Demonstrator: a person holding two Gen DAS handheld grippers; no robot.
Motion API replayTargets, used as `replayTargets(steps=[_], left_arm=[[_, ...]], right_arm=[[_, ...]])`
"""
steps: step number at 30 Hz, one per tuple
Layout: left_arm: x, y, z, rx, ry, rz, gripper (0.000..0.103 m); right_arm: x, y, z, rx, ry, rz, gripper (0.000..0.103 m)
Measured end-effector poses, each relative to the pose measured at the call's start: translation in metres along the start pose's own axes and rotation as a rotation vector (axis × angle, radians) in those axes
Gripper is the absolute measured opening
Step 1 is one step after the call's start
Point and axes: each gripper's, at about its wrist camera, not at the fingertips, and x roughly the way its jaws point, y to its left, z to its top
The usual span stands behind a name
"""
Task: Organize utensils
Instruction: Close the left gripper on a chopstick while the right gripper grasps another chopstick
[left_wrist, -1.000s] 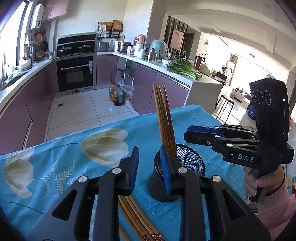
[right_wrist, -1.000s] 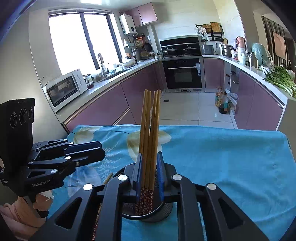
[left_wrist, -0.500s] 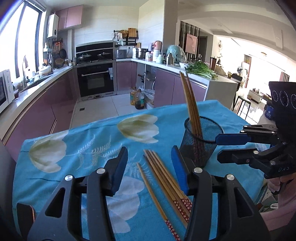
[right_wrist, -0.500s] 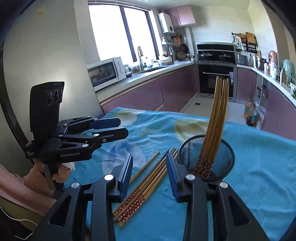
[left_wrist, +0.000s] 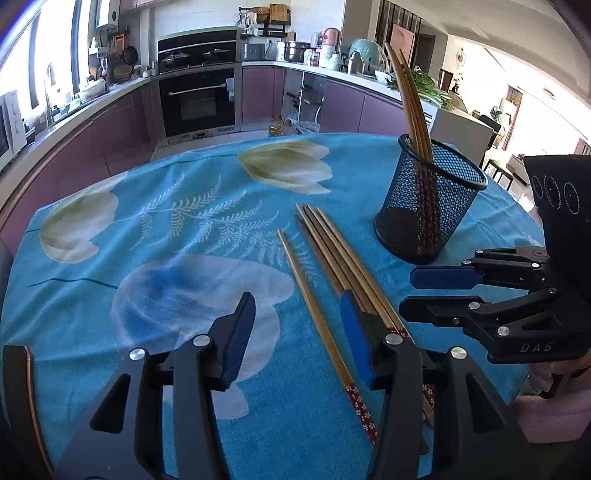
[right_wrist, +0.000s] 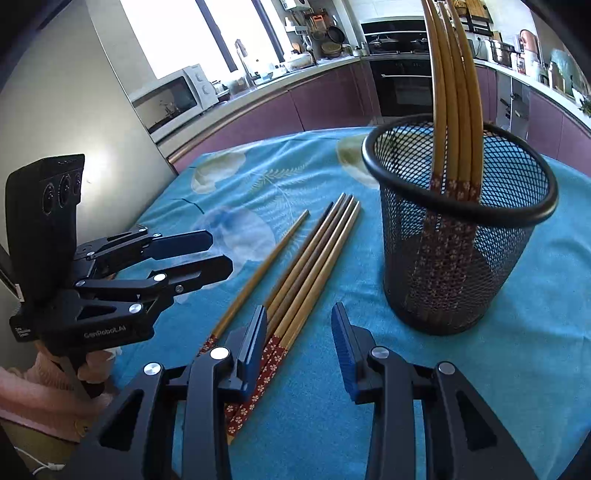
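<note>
Both black grippers w/ blue pads, left gripper (left_wrist: 297, 332) & right gripper (right_wrist: 299, 339), jaws released, empty. Loose wooden chopsticks (left_wrist: 332, 258) lie on blue floral-cloth desk (left_wrist: 166, 229), beside black mesh cup (right_wrist: 461, 236) holding more.

- The left gripper (left_wrist: 299, 332) is seen angled downward, its jaws parted and nothing pressed between the blue pads.
- The right gripper (right_wrist: 299, 343) is likewise tilted downward, jaws parted, pads clamped on nothing.
- Each gripper is held by a hand in a pink sleeve (right_wrist: 33, 398); the two are kept side by side, near each other.
</note>
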Motion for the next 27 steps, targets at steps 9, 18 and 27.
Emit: replayTargets(steps=[9,18,27], left_arm=[[0.013,-0.001,-0.007,0.000,0.052,-0.012,0.042],[0.020,-0.004,-0.010,0.012,0.076,-0.021,0.033],[0.027,-0.006,-0.008,0.024,0.085,-0.017,0.023]], right_arm=[[0.008,0.001,-0.001,-0.008,0.018,-0.038,0.035],[0.012,0.001,-0.002,-0.019,0.020,-0.075,0.034],[0.012,-0.001,-0.002,-0.027,0.028,-0.105,0.031]])
